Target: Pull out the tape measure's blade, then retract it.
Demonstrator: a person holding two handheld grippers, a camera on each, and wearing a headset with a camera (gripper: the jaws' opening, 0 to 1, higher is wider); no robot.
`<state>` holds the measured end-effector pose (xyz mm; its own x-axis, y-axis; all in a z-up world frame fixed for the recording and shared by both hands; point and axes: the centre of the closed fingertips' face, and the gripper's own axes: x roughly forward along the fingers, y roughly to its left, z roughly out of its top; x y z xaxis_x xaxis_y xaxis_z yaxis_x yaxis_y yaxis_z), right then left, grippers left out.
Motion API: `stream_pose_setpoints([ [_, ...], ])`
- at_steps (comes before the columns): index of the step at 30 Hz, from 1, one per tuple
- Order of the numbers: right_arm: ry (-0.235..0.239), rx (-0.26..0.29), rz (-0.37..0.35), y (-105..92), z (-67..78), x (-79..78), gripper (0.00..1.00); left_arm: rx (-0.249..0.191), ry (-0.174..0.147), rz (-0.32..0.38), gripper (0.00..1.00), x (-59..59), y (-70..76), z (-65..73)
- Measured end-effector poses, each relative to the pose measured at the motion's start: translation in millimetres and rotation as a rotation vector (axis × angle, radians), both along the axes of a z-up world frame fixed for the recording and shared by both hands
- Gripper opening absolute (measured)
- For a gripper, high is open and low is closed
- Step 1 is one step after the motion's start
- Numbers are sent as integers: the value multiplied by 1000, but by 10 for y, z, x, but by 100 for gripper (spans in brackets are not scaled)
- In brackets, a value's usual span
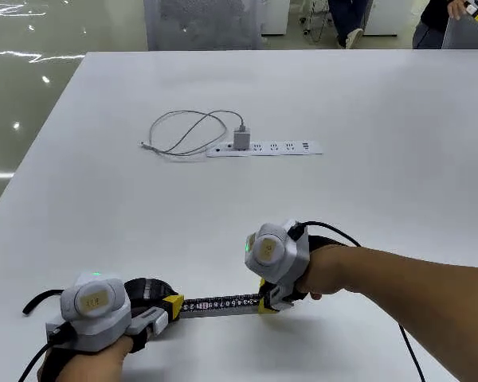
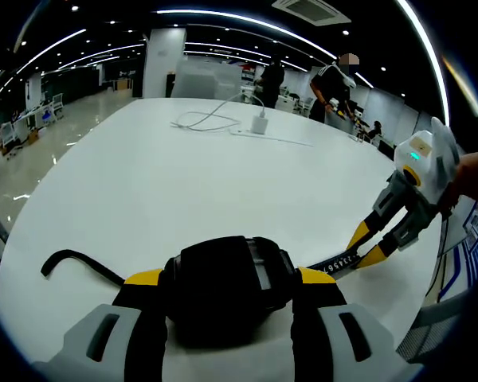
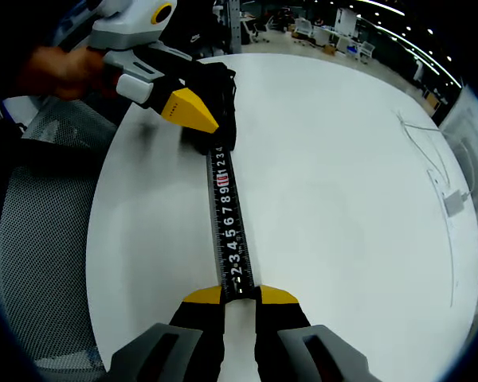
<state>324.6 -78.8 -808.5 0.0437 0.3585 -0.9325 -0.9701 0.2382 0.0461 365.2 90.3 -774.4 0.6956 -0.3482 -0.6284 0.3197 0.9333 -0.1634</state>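
Table (image 1: 223, 199): white, broad, carries all items below

Left gripper (image 2: 231, 280): near edge of the table, at the person's left; yellow-tipped jaws closed on either side of the tape measure case, gripping it

Right gripper (image 3: 239, 298): near edge, to the right of the left gripper; jaws pressed together on the free end of the blade, pinching it

Tape measure case (image 1: 147, 290): black, rounded, resting on the table between the left gripper's jaws

Blade (image 3: 225, 215): dark with white numerals, part-way drawn out, stretched straight and low over the table from the case to the right gripper's tips; one red-marked numeral near the case end

Power strip (image 1: 271, 148): white, lying flat mid-table, well apart from both grippers

Cable (image 1: 187, 131): grey, in loose loops just left of the power strip

Charger (image 1: 241, 140): small, white, plugged into the strip's left end, the cable running from it

Strap (image 2: 76, 261): black, curved, trailing on the table at the case's left
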Motion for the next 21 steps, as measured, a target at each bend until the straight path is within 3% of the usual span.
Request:
stream_pose_setpoints([
  [21, 10, 13, -38, 87, -7, 22, 10, -8, 5, 1, 59, 8, 12, -7],
])
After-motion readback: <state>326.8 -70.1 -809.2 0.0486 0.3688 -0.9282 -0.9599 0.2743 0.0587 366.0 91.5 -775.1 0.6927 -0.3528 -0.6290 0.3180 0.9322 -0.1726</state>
